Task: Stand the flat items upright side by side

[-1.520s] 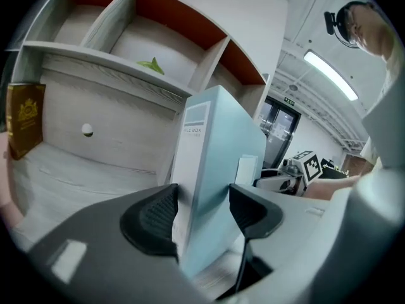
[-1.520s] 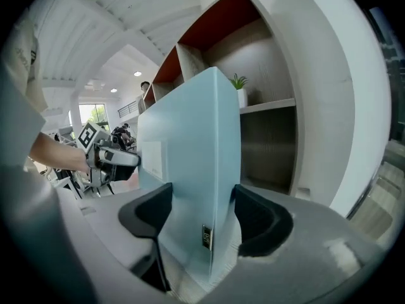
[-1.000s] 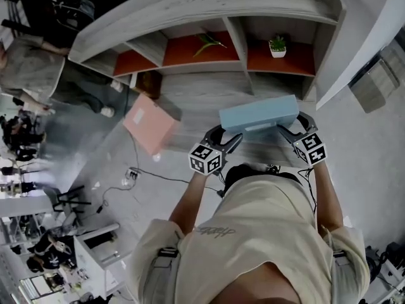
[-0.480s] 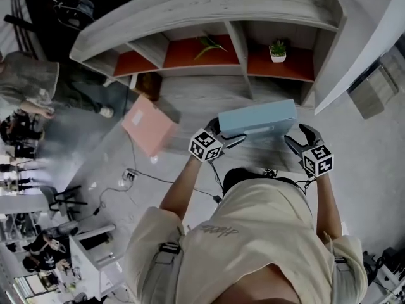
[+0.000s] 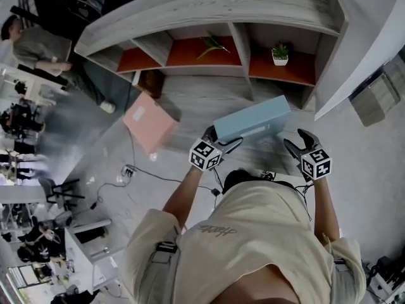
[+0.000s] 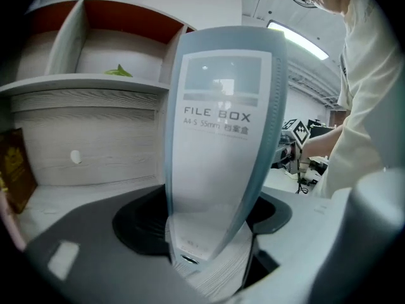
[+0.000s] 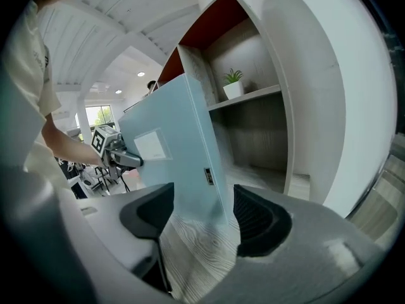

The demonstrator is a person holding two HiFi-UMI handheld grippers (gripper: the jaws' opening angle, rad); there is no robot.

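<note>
A pale blue file box stands on its long edge on the grey wood surface below the shelves. My left gripper is at its left end. In the left gripper view the labelled spine rises between the splayed jaws, which have just been closing a little from wider, and I see no squeeze. My right gripper sits a short way off the right end, open. Its jaws have also just closed slightly, with the box just beyond the tips. A pink flat file box lies on the surface to the left.
The shelf unit has red-backed compartments holding a small potted plant and a green leaf piece. A brown item leans at the back left. Cables trail on the floor, and people and desks are at far left.
The right gripper has come off the box's right end and drawn back toward me. The box's left end has swung nearer me, with the left gripper still at that end.
</note>
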